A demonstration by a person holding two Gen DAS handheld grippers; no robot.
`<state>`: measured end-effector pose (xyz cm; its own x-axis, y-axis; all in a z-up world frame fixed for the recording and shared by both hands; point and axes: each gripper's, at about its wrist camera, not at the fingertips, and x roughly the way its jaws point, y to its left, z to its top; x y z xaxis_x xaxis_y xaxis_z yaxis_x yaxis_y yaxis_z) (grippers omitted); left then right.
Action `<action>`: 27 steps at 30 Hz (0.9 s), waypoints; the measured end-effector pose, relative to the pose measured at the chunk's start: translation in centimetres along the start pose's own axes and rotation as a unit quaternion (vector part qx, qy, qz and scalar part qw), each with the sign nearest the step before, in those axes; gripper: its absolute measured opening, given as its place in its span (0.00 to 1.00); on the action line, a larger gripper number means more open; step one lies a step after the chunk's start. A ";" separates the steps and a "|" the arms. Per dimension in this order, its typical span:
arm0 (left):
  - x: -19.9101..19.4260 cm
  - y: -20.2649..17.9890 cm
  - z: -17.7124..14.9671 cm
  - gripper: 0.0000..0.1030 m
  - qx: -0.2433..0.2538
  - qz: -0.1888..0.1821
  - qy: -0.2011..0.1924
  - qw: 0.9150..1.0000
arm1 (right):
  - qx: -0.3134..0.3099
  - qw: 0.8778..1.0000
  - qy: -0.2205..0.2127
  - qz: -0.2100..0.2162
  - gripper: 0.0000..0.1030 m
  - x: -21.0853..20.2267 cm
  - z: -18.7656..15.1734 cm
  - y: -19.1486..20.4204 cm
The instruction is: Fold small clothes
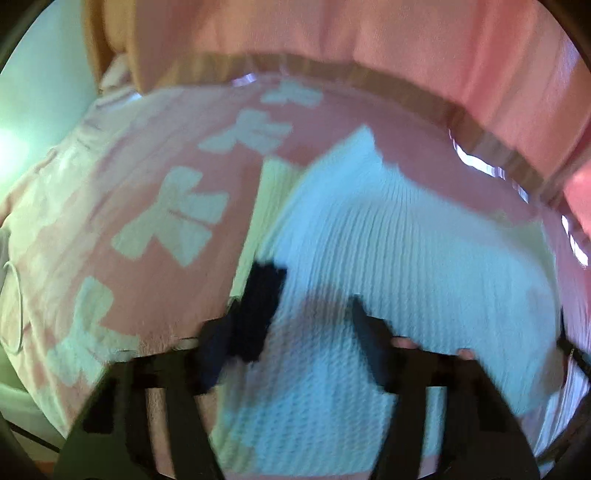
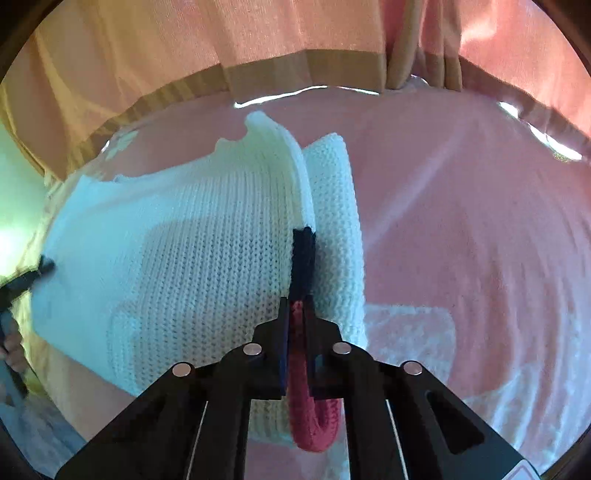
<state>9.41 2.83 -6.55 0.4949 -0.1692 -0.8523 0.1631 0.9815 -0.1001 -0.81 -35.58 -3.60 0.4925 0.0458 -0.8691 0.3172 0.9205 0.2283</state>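
Observation:
A white knitted garment (image 2: 207, 236) with a red trim (image 2: 312, 428) lies on a pink bed cover (image 2: 461, 221). My right gripper (image 2: 303, 254) is shut on the garment's raised edge and lifts a fold of it. In the left wrist view, which is blurred, the garment (image 1: 388, 240) fills the centre and right. My left gripper (image 1: 310, 299) hovers over it with jaws apart and nothing between them. The left gripper also shows at the left edge of the right wrist view (image 2: 40, 269), at the garment's far side.
A pink blanket with white bow shapes (image 1: 177, 218) lies left of the garment. Pink curtains (image 2: 295, 33) hang behind a wooden bed edge (image 2: 303, 70). A white cable (image 1: 14, 306) runs at the far left.

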 end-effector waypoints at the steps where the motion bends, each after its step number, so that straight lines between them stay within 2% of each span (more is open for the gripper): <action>1: 0.1 0.4 0.0 0.25 -0.002 0.001 0.003 1.000 | -0.007 1.000 -0.014 -0.002 0.05 -0.9 0.1 0.3; 3: -0.5 1.2 -0.1 0.18 -0.012 -0.011 0.001 1.000 | -0.011 0.998 -0.058 0.005 0.05 -3.9 0.7 0.5; 5: -1.4 1.8 -0.3 0.12 -0.013 -0.009 -0.001 1.000 | -0.005 0.997 -0.073 0.014 0.05 -5.8 0.2 0.2; 7: -0.8 2.0 -0.7 0.12 -0.007 0.005 0.011 1.000 | -0.013 0.999 -0.038 -0.027 0.05 -4.7 -1.0 -0.5; 8: -0.2 1.8 -1.0 0.12 -0.001 0.014 0.020 1.000 | -0.013 0.999 0.009 -0.050 0.05 -2.5 -1.8 -0.9; 10: -0.4 1.2 -1.2 0.14 0.016 0.032 0.012 0.999 | -0.019 0.996 0.061 -0.059 0.05 0.1 -2.8 -1.1; 12: -1.7 0.5 -0.9 0.15 0.020 0.043 -0.005 0.999 | -0.029 0.996 0.043 -0.073 0.08 -0.3 -2.9 -0.6; 13: -2.2 0.4 -0.6 0.16 0.014 0.034 -0.016 0.999 | -0.031 0.997 0.026 -0.069 0.08 -1.1 -2.7 -0.2; 14: -3.2 0.2 0.0 0.19 0.005 0.017 -0.038 0.999 | -0.029 0.998 0.003 -0.062 0.13 -2.1 -2.2 0.1; 15: -3.8 0.1 0.5 0.23 -0.001 0.009 -0.052 0.999 | -0.031 0.997 -0.031 -0.058 0.23 -3.3 -1.4 0.6; 16: -4.2 -0.1 1.2 0.38 -0.008 0.003 -0.064 0.998 | -0.034 0.997 -0.048 -0.057 0.30 -3.9 -0.7 0.9; 17: -4.3 -0.4 2.0 0.51 -0.017 -0.005 -0.075 0.997 | -0.036 0.996 -0.058 -0.058 0.43 -3.9 0.1 1.2; 18: -4.1 -0.7 2.7 0.54 -0.021 -0.007 -0.078 0.997 | -0.040 0.995 -0.065 -0.059 0.45 -3.7 1.2 1.6; 21: -1.8 -2.1 4.8 0.54 -0.011 -0.001 -0.065 0.998 | -0.042 0.997 -0.050 -0.050 0.45 -1.1 4.1 2.2; 25: 2.0 -3.4 5.8 0.53 -0.005 0.018 -0.030 0.999 | -0.042 0.997 -0.012 -0.057 0.45 3.3 5.5 1.9; 26: 2.9 -3.4 5.9 0.46 -0.008 0.021 -0.018 1.000 | -0.040 0.997 -0.006 -0.060 0.45 4.1 5.9 1.7; 27: 3.7 -3.5 5.9 0.40 -0.013 0.017 -0.007 1.000 | -0.041 0.997 -0.002 -0.061 0.39 5.1 6.3 1.5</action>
<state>15.72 -1.72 -6.30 0.5119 -0.1369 -0.8481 0.1234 0.9887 -0.0851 7.23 -36.43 -4.95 0.4572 -0.0705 -0.8866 0.3082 0.9477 0.0835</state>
